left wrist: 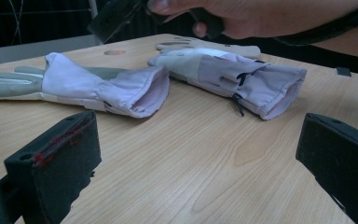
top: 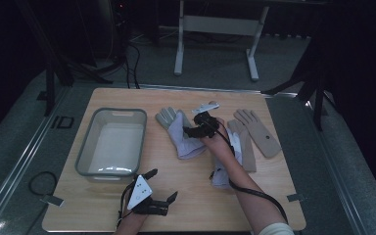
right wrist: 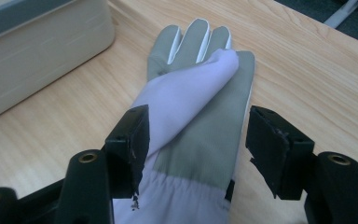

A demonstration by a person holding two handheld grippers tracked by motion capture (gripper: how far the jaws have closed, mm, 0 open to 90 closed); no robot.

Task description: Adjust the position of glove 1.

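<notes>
- High view: the right gripper (top: 196,128) is seen over the lilac-and-grey glove (top: 178,132), which lies flat on the desk (top: 196,205) just right of the grey bin (top: 110,142); a second lilac glove (top: 223,171) lies under the right forearm, and two beige gloves (top: 257,132) lie further right.
- In the right gripper view the jaws are spread to either side of the glove (right wrist: 200,121) near its wrist, above the gathered cuff. The left jaw seems to brush the folded lilac layer; the right jaw stands clear, so nothing is pinched yet.
- The left gripper (top: 159,188) rests near the desk's front edge, its jaws wide apart and empty, as the left gripper view shows.
- Likely trouble: the lilac flap is folded back over the grey palm, so closing here might catch only that loose top layer. The glove would then unfold and dangle, or slip free on the way to the bin.
- A further risk: jaws held too high would close on air; pressed too low, they could drag the fabric along the desk and bunch it.
- Orientation: the glove's long axis runs from cuff to fingertips. In the high view the fingers point away and slightly toward the bin, the cuff toward the person.
</notes>
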